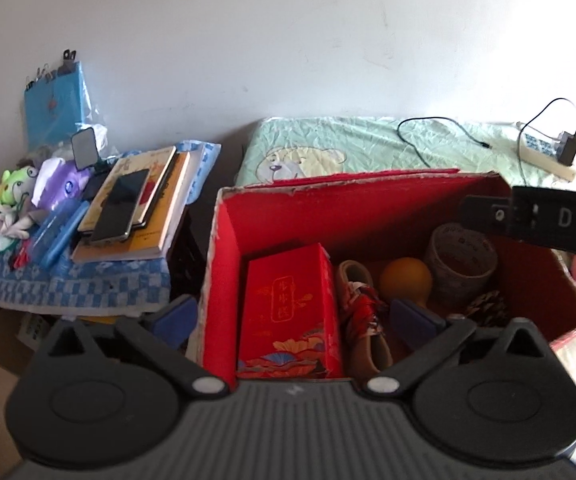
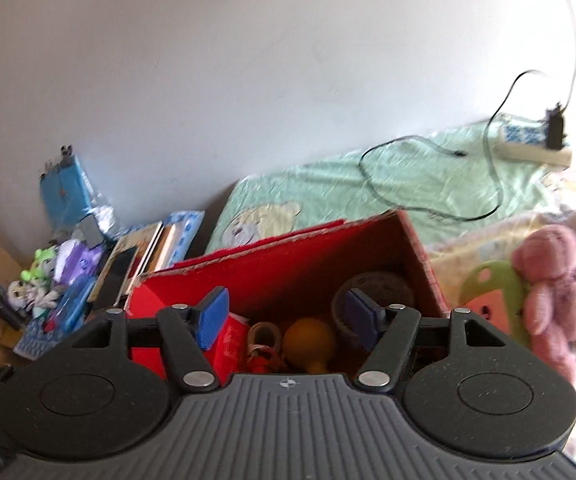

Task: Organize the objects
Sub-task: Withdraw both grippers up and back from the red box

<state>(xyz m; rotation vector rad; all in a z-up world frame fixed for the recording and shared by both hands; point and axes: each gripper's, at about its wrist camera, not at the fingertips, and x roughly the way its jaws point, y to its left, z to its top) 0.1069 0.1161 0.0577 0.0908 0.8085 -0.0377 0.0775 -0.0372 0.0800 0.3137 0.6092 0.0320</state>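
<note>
Left wrist view: left claw (image 1: pixel 292 316) released and empty above the near edge of the red cardboard box (image 1: pixel 223 264), whose worn, stiff walls hold a glossy red carton (image 1: pixel 288 304) directly between the fingers, a small soft shoe (image 1: pixel 362 312), a smooth orange gourd (image 1: pixel 406 280) and a tape roll (image 1: pixel 458 268) ahead right. Right claw (image 2: pixel 285 314) likewise released; the carton judged light, rigid, slippery, best pinched across its narrow sides

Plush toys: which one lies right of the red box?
The pink plush bear, on the bedding; the green-and-white plush toys sit left of the red box among books.
</note>
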